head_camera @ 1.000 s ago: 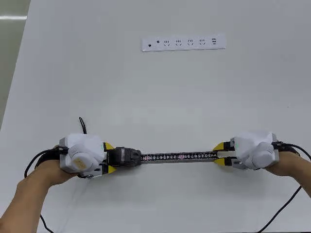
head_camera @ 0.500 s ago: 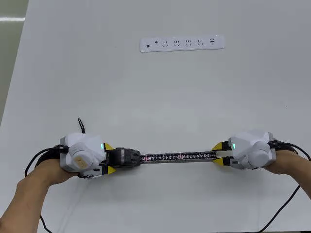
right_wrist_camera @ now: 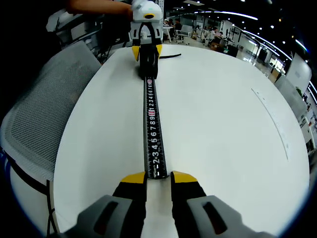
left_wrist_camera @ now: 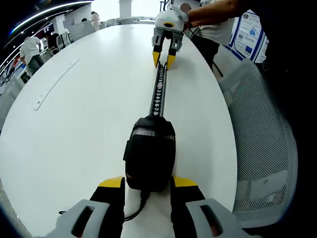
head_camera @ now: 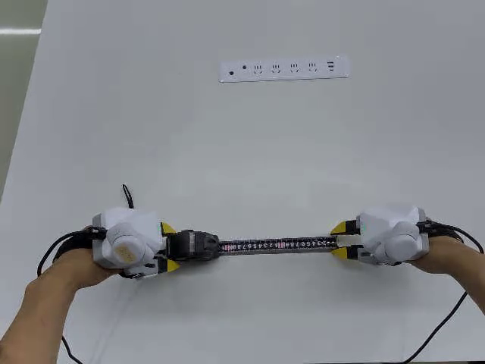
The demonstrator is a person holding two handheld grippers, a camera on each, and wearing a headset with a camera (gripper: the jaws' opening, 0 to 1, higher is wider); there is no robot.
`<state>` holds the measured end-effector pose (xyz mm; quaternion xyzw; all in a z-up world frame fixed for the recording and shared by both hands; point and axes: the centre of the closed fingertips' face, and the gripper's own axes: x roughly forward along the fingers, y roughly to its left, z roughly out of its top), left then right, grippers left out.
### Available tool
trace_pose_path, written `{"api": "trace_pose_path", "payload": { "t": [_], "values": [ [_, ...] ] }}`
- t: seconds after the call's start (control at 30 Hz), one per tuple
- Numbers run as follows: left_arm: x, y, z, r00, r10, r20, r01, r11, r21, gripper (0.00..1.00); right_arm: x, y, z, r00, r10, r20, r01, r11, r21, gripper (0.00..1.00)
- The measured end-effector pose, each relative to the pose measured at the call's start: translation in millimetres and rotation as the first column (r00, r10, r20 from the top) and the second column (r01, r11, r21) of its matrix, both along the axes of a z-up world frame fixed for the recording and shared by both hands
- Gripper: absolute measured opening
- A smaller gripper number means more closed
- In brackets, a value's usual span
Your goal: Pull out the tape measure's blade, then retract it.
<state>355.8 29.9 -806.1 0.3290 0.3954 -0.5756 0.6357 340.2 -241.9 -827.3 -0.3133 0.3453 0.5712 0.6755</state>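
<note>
White desk [head_camera: 227,152], wide and mostly bare, w/ a power strip [head_camera: 284,67] at the far side, well apart from the work. Near the front edge the L gripper [head_camera: 170,246] has its fingers closed around the case [head_camera: 193,246], which sits on the desk. The R gripper [head_camera: 339,240] faces it, fingers narrow, pinched on the tip of the blade [head_camera: 276,245]. Progress, as I judge it: pull-out is done or nearly so, since a fair stretch of blade spans btw the two grippers. Retract is not yet done; R would need to bring the tip back toward the case while L holds it steady. Case is chunky, black/dark grey. Blade runs straight and low over the desk, black w/ light numerals and a few red marks, no kink or twist seen. Lock set or not: can't tell.
</note>
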Motion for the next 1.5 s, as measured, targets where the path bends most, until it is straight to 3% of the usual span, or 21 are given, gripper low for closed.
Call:
{"api": "trace_pose_path", "payload": {
  "t": [0.33, 0.73, 1.0, 1.17, 1.3, 1.4, 1.43, 1.5],
  "values": [
    [-4.6, 7.0, 1.5, 0.998, 0.056, -0.007, -0.056, 0.998, -0.023, 0.46, 0.4, -4.5, 3.1, 0.999, -0.048, 0.003, 0.048, 0.999, 0.010, 0.29],
    [-12.0, 3.9, 8.2, 0.985, 0.173, -0.017, -0.174, 0.978, -0.113, 0.67, -11.0, -11.5, 9.8, 0.988, -0.156, -0.018, 0.157, 0.986, 0.051, 0.51],
    [-20.9, 3.9, 13.4, 0.966, 0.259, -0.012, -0.257, 0.949, -0.181, 0.80, -20.9, -11.7, 16.0, 0.972, -0.232, -0.020, 0.233, 0.968, 0.095, 0.63],
    [-25.4, 3.5, 18.5, 0.947, 0.322, -0.005, -0.315, 0.923, -0.220, 0.87, -27.6, -9.7, 19.4, 0.957, -0.288, -0.029, 0.289, 0.950, 0.122, 0.72],
    [-25.7, 3.7, 19.0, 0.944, 0.329, -0.001, -0.320, 0.920, -0.225, 0.91, -28.6, -9.3, 20.0, 0.956, -0.293, -0.028, 0.295, 0.947, 0.127, 0.76],
    [-27.7, 3.4, 21.9, 0.933, 0.361, 0.012, -0.347, 0.904, -0.249, 0.93, -32.0, -7.4, 22.3, 0.945, -0.326, -0.031, 0.327, 0.934, 0.147, 0.80],
    [-32.7, -0.9, 28.2, 0.914, 0.406, 0.019, -0.383, 0.877, -0.291, 0.93, -37.5, -4.5, 25.4, 0.932, -0.362, -0.023, 0.360, 0.916, 0.176, 0.81],
    [-36.3, -1.8, 27.9, 0.907, 0.420, 0.021, -0.395, 0.868, -0.300, 0.93, -40.7, -3.4, 28.0, 0.926, -0.377, -0.022, 0.375, 0.908, 0.186, 0.82]
  ]
}}
